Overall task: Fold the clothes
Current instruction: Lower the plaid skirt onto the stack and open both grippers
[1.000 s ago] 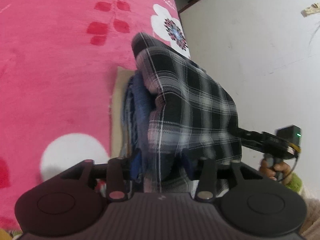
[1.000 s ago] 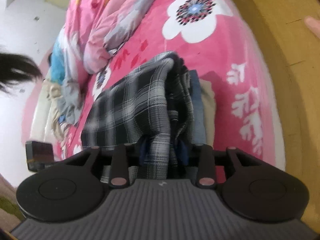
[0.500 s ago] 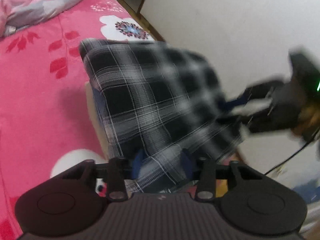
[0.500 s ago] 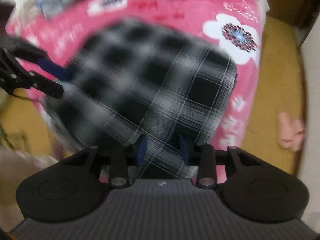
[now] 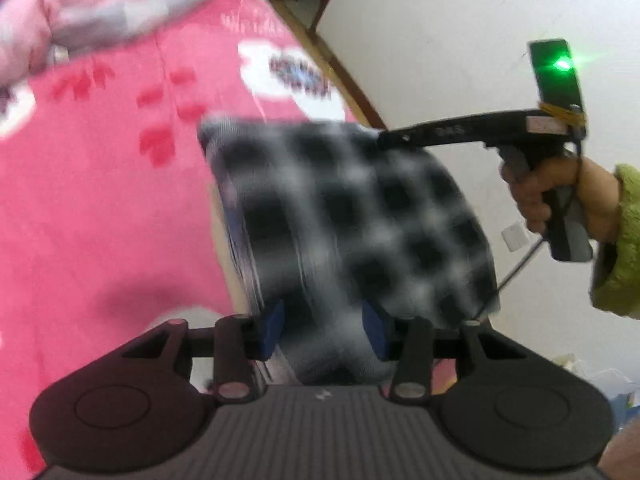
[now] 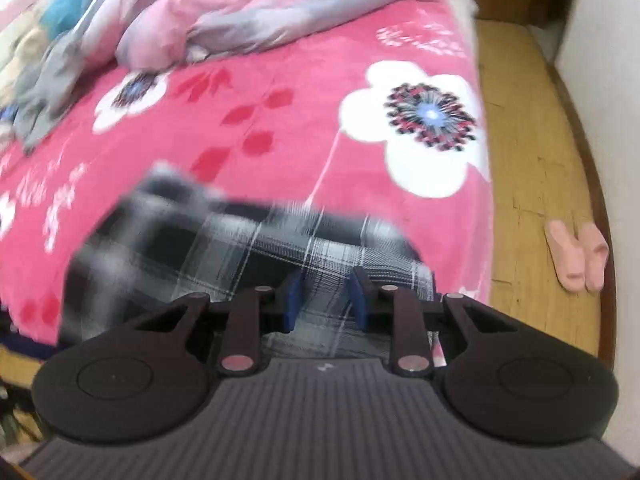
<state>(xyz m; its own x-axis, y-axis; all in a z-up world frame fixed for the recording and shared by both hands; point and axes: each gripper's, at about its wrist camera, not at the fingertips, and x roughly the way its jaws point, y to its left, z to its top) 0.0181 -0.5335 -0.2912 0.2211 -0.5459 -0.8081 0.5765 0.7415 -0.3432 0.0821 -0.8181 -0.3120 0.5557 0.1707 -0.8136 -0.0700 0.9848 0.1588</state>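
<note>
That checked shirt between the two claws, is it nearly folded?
Looks well along: the checked shirt is already a compact folded bundle. In hand: the left gripper and right gripper both have it between their pads above the pink blanket. Left: setting it down; rumpled bedding behind remains unfolded.

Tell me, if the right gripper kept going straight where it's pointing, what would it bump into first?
The right gripper already has the plaid cloth between its closing jaws, so it would push into that first. Past it lies the pink flowered blanket, though blur makes depth hard to judge.
</note>
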